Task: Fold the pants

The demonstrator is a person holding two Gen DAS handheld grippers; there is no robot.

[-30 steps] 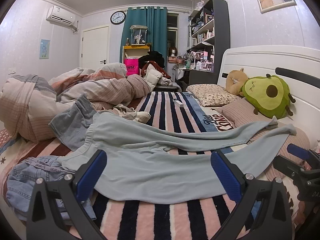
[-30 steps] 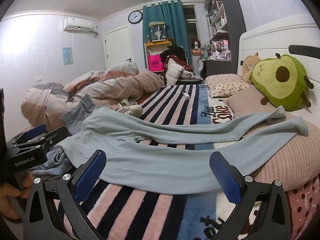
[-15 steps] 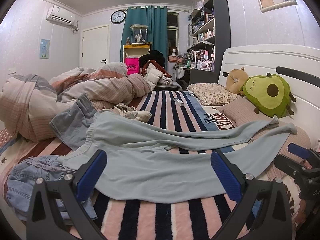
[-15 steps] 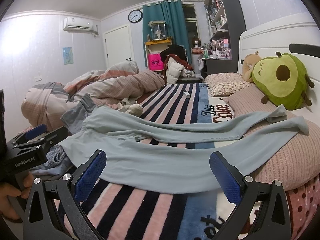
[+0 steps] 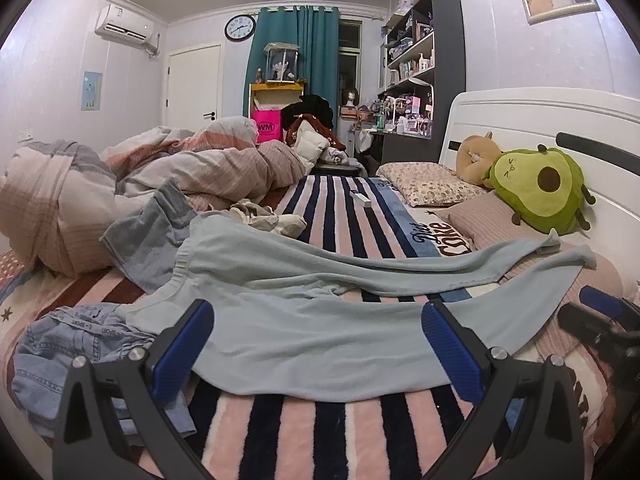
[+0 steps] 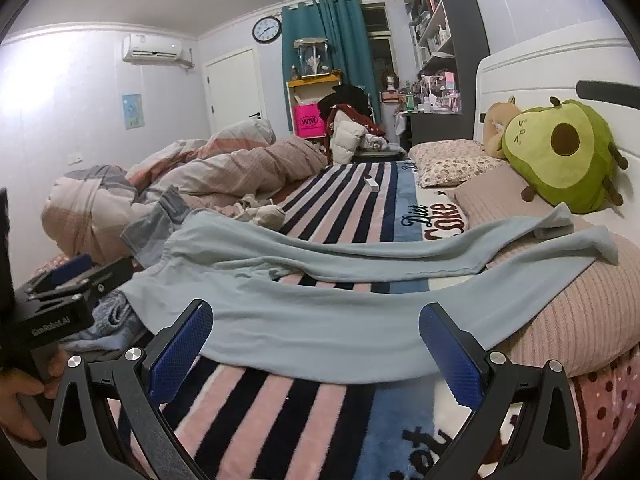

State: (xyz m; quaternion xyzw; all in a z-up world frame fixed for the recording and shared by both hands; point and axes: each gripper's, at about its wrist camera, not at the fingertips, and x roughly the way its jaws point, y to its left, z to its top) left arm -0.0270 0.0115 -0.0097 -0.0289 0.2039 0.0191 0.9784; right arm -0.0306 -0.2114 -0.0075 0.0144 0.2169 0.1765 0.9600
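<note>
Pale blue pants (image 5: pixel 320 332) lie spread flat across the bed's striped blanket (image 5: pixel 340 216), unfolded. Soft knit fabric, ribbed waistband at 9 o'clock, both legs running out toward 3 o'clock. The legs part in a narrow V; dark and pink stripes show in the gap. The near leg is broad and smooth with a curved lower hem edge; the far leg is narrower, with a few shallow creases near the crotch. Both cuffs end draped up onto a pink ribbed pillow (image 6: pixel 568 320), just below a green avocado plush (image 5: pixel 540 192).

Left claw (image 5: pixel 318 348): spread wide, blue pads apart, nothing between them, poised low at 6 o'clock, just short of the pants' near edge. Right claw (image 6: pixel 316 344): likewise spread wide and empty, at 6 o'clock in its own view, facing the near leg.

Denim garment (image 5: pixel 68 344) crumpled at 8 o'clock, touching the waistband corner. Grey-blue garment (image 5: pixel 148 236) bunched beyond the waistband at 10 o'clock. Rumpled duvet (image 5: pixel 160 176) heaped farther back.

A hand (image 6: pixel 20 396) grips the left tool's handle at the right view's 8 o'clock edge.
</note>
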